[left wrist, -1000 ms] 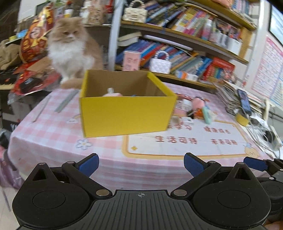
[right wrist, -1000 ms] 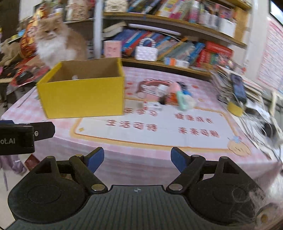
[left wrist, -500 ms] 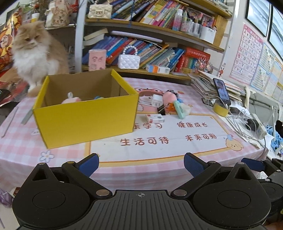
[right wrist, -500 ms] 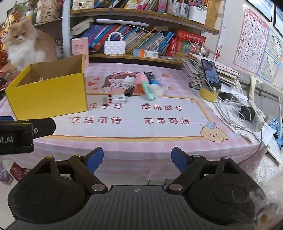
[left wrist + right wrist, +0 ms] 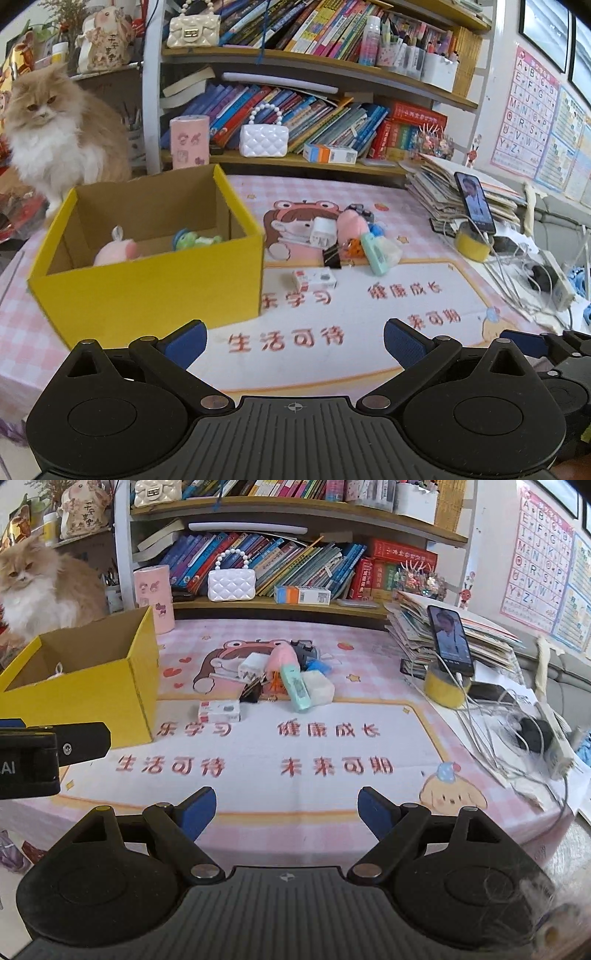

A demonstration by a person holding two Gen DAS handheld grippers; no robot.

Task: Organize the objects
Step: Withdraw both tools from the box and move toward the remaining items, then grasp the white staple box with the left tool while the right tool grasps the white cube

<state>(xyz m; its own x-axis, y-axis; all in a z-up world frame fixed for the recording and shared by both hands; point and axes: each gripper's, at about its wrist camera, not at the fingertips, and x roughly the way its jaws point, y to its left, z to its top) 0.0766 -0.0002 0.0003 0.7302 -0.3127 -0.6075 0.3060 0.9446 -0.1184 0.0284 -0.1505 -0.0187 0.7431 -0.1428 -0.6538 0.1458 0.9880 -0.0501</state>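
A yellow cardboard box (image 5: 147, 284) stands on the pink tablecloth and shows in the right wrist view (image 5: 92, 686) too. It holds a pink plush (image 5: 114, 251) and a green toy (image 5: 184, 240). To its right lies a heap of small things: a white charger (image 5: 323, 232), a pink toy (image 5: 351, 223), a mint green tube (image 5: 375, 254), a black binder clip (image 5: 332, 258) and a small white and red box (image 5: 314, 280). My left gripper (image 5: 293, 338) is open and empty above the table's front edge. My right gripper (image 5: 286, 810) is open and empty there too.
A fluffy cat (image 5: 51, 136) sits behind the box. A phone (image 5: 450, 640) leans on a yellow tape roll (image 5: 445, 690) by a stack of books (image 5: 461, 635). Cables (image 5: 517, 746) lie at the right. A bookshelf (image 5: 314, 110) stands behind the table.
Both grippers have swung right and come closer to the table, so the heap of small things is nearer the middle of both views. Both have stayed open.
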